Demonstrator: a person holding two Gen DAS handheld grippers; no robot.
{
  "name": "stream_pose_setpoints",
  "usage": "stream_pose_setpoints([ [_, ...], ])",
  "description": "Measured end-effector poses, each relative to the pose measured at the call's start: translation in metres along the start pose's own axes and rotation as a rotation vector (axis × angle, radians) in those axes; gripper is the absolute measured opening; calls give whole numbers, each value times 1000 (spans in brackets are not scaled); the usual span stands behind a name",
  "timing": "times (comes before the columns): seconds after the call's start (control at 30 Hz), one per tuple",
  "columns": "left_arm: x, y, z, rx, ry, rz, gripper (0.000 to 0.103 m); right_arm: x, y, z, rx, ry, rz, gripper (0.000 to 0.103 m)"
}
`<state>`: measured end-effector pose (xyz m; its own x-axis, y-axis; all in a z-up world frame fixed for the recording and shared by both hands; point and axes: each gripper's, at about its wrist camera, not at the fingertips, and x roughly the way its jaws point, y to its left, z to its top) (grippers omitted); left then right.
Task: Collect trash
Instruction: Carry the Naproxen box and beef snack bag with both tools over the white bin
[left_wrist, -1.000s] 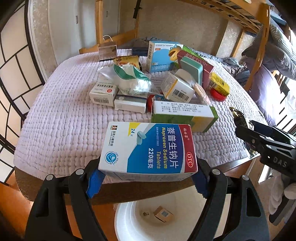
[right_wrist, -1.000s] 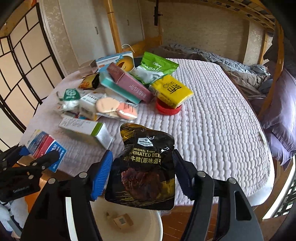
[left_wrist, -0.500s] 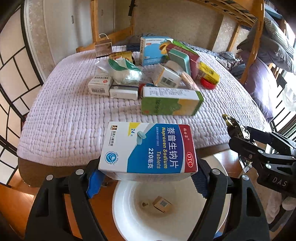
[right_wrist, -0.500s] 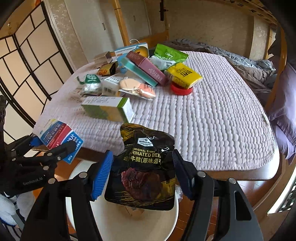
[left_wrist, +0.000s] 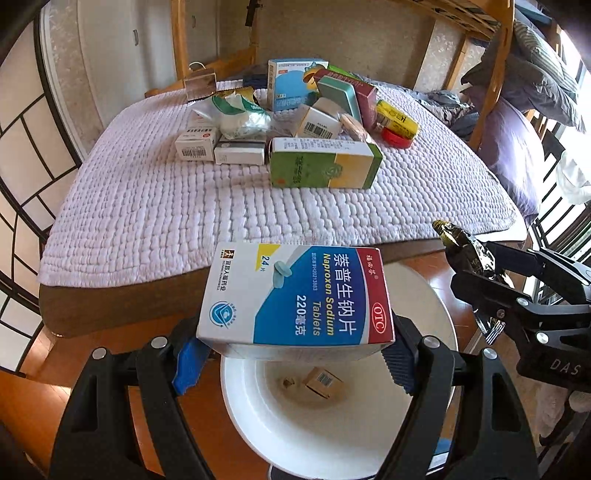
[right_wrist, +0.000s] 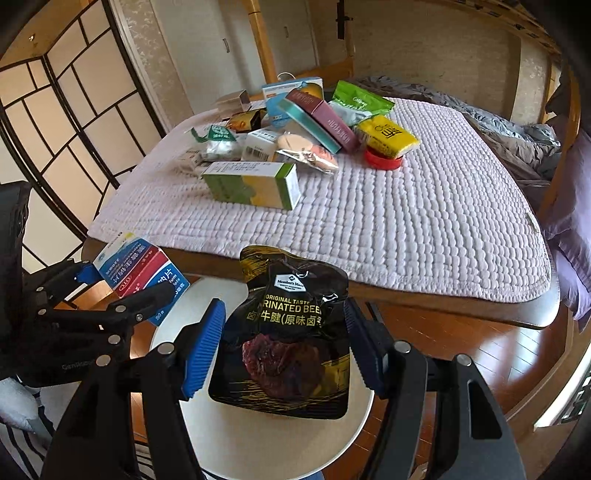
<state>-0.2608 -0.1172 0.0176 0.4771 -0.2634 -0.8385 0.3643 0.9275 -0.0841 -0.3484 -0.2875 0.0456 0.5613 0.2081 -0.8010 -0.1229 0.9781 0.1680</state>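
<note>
Trash is sitting in both tools right now, poised over the white bin (left_wrist: 424, 424) on the wooden floor (right_wrist: 480, 343) beside the table. Much of that bin is being blocked from sight: in the left wrist view the naproxen box (left_wrist: 295, 299) is covering its far rim, and in the right wrist view the beef pouch (right_wrist: 288, 343) is hiding its inside entirely. Down at the bottom, a small cardboard box (left_wrist: 322, 382) is lying next to a tiny scrap too small to make out.

The left gripper (left_wrist: 291, 354) is clenching the naproxen box between its blue pads, flat side up. It is a white, blue and red carton, printed "Naproxen Sodium Tablets" and "OTC". Its long axis is running across the jaws, side to side, with the print reading sideways.

The right gripper (right_wrist: 284, 343) is pinching the beef pouch at its edges. The pouch is black and glossy with gold lettering and a picture of meat, crinkled near the top. It is standing lengthwise along the fingers, top end pointing away toward the table.

Further back, the remaining litter is lying on a white quilted cover (left_wrist: 155, 206): a green and yellow box (left_wrist: 325, 166) nearest the edge, with a yellow packet (right_wrist: 388, 136) resting on a red lid (right_wrist: 382, 160).
</note>
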Motion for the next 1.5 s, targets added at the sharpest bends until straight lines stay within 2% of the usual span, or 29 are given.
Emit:
stream_pose_setpoints([
  [0.53, 3, -3, -25, 42, 53, 28, 80, 4, 6, -21, -34, 48, 22, 64],
  [0.83, 13, -5, -32, 63, 89, -11, 80, 12, 8, -30, -40, 83, 29, 64],
  [1.5, 45, -4, -40, 85, 165, -1, 80, 44, 0, -40, 8, 158, 35, 64],
])
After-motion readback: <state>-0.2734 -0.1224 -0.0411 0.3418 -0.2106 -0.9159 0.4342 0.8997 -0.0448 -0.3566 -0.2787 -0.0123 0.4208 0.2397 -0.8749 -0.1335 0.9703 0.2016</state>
